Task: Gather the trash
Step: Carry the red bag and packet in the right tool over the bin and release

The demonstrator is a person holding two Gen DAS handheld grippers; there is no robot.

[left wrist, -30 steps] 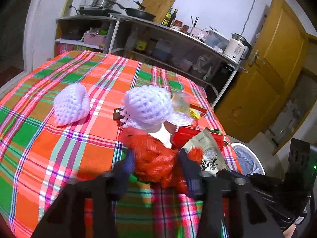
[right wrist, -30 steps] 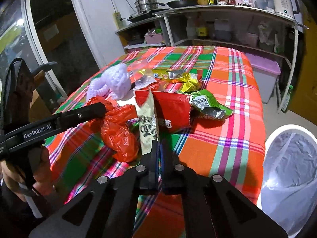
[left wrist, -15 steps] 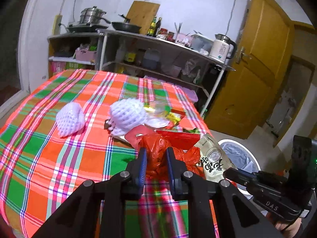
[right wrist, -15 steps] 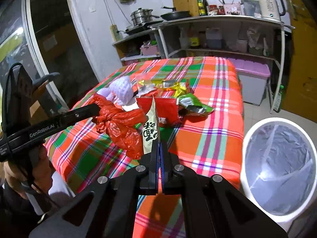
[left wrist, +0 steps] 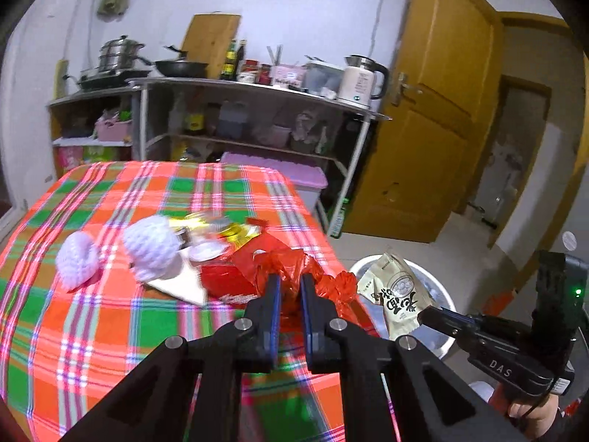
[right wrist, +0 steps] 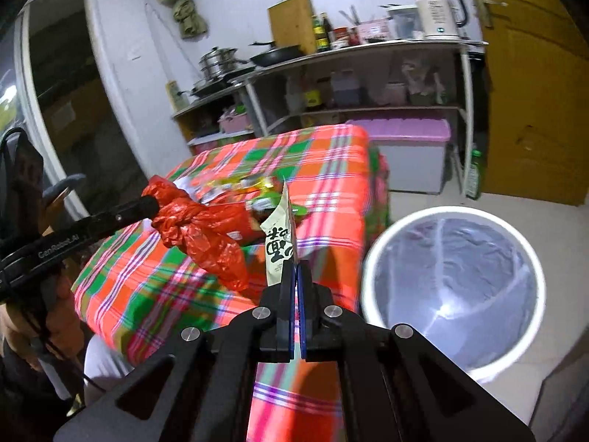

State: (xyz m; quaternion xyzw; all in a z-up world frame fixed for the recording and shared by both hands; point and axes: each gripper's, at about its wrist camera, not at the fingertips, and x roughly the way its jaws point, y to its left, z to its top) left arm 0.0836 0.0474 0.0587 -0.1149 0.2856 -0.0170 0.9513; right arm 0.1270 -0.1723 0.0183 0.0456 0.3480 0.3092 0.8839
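Now two claws each carry one piece of trash: the left claw (left wrist: 291, 287), its jaws just closed, grips one knotted red plastic bag (right wrist: 206, 228) lifted above the tabletop (left wrist: 110, 331), and the right claw (right wrist: 295, 269) is clenched on one beige snack packet (left wrist: 395, 294) near the one white bin (right wrist: 452, 276). Two white foam nets (left wrist: 77, 261) lie on the plaid cloth beside several wrappers.

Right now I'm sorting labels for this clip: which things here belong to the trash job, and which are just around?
Job:
left gripper, shut on red plastic bag
right gripper, shut on beige snack wrapper
white bin
white foam nets

Just around:
kettle
frying pan
yellow door
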